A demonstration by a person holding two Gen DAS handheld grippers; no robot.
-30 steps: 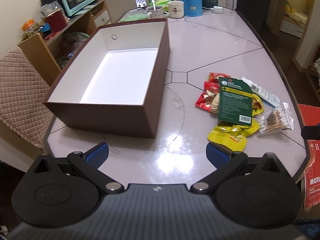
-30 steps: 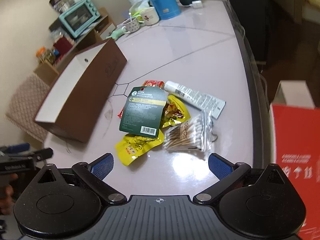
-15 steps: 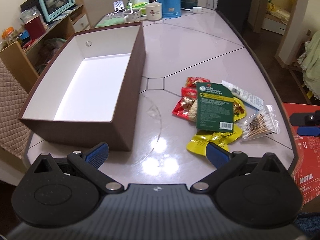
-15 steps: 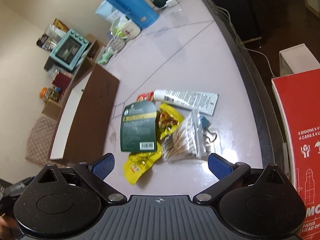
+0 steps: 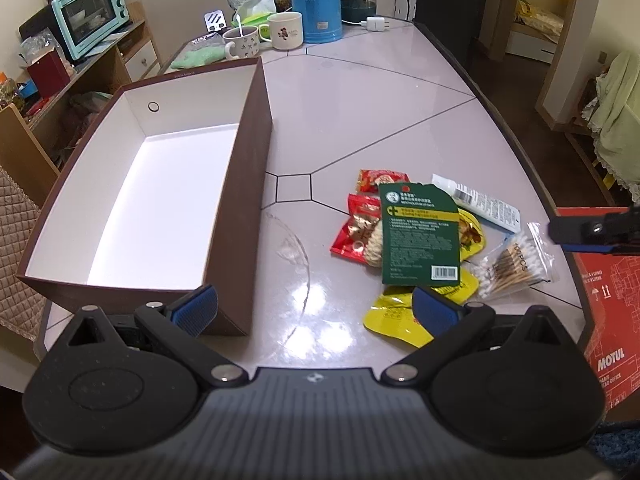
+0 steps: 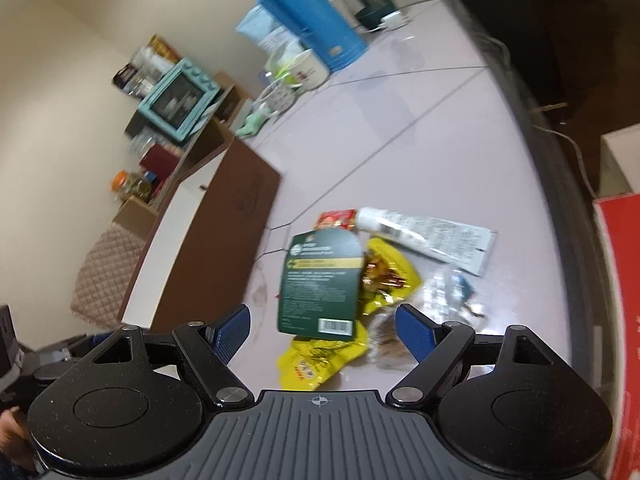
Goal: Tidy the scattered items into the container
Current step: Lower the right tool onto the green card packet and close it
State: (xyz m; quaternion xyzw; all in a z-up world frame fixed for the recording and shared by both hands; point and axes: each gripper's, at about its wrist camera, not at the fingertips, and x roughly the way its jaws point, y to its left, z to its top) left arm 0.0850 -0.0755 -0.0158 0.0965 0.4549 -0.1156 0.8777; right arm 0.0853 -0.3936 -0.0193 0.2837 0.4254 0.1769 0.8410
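You are working over a pale table [image 5: 400,112] with a long brown box [image 5: 240,208] lying along its left side; its white inside is showing nothing in it in the left view. All the loose things are sitting together in one heap to the right of the box and apart from it.

Topmost in that heap is the dark green card pack [image 5: 419,236], overlapping the red snack packets [image 5: 360,224] and the yellow packets [image 5: 394,312]. A white tube [image 5: 476,204] is lying at the far side, and a clear bag of cotton swabs [image 5: 516,264] is resting at the right edge.

Your right gripper [image 6: 322,330] is hovering low over the heap with its fingers spread wide and nothing between them, framing the near end of the green pack. Your left gripper [image 5: 314,306] is also spread wide and carrying nothing, hanging between the box corner and the yellow packets.

Judging by that framing, you are lining up on the green pack. Since it is thin and flat, try coming in at a shallow angle on its raised edge, so you are pinching one item and not dragging the slippery foil packets beneath.
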